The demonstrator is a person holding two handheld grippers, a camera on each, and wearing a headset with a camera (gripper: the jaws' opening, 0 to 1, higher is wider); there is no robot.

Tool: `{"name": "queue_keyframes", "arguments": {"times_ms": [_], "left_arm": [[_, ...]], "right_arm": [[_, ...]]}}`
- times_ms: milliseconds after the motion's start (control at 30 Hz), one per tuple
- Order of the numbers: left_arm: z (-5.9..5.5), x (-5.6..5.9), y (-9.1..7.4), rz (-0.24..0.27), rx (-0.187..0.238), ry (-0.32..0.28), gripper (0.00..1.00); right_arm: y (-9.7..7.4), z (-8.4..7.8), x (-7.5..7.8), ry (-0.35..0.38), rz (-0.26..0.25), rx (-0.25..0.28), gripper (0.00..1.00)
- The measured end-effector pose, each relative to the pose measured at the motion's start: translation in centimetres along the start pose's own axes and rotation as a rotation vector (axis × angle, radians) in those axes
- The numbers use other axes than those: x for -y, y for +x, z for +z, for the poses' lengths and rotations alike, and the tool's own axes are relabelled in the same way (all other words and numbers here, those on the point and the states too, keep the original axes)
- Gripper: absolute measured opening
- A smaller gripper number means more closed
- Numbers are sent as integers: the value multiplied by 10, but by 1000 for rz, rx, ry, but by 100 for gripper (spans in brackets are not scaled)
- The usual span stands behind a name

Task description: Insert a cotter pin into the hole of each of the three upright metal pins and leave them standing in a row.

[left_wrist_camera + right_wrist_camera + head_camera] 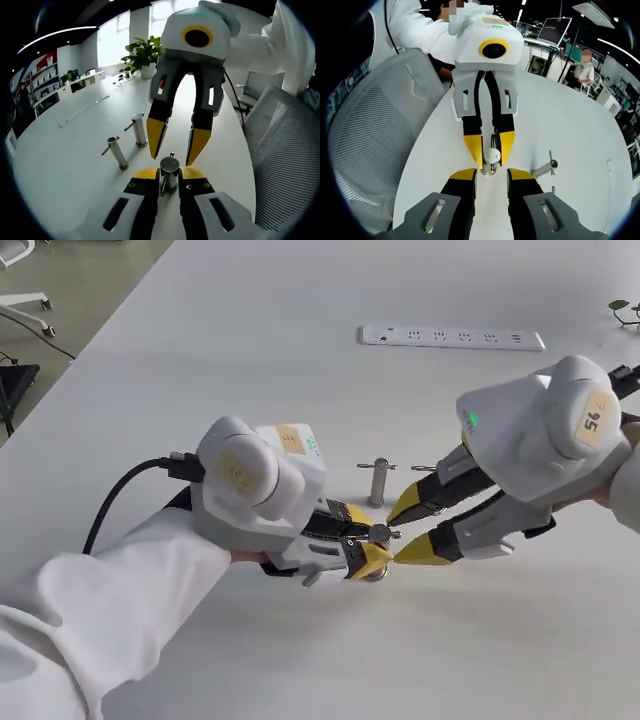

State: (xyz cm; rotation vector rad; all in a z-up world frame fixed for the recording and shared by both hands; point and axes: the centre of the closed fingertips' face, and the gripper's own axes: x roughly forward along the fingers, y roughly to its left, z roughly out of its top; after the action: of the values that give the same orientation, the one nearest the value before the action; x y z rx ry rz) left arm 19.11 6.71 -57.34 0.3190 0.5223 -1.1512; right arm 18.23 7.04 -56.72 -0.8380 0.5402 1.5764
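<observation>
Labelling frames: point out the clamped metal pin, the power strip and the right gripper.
clamped metal pin [170, 164], left gripper view, its round head.
power strip [452, 337], head view, its top face.
right gripper [394, 540], head view, between its fingertips.

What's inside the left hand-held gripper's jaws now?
An upright metal pin, its round head showing. The jaws cover most of its shaft, so whether its hole is filled cannot be seen.
</observation>
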Motion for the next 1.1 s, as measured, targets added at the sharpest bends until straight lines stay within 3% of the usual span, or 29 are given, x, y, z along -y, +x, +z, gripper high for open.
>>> {"name": "queue_keyframes", "arguments": {"times_ms": [100, 367, 467, 600, 700, 1100], "left_arm": [[2, -3, -4, 15, 16, -13, 19], [4, -10, -25, 47, 49, -40, 38], [2, -4, -34, 35, 50, -49, 53], [-7, 6, -42, 5, 35, -64, 65], [-11, 12, -47, -9, 46, -92, 77], [-22, 24, -65, -4, 92, -194, 99]], "right_arm": [[-2, -3, 0, 23, -3, 0, 14], [-11, 6, 3, 93, -40, 79, 17], [-11, 10, 3, 106, -39, 100, 17], [-9, 13, 3, 106, -40, 103, 17], [-6, 13, 3, 108, -40, 101, 17], [2, 17, 2, 130, -36, 108, 16]]}}
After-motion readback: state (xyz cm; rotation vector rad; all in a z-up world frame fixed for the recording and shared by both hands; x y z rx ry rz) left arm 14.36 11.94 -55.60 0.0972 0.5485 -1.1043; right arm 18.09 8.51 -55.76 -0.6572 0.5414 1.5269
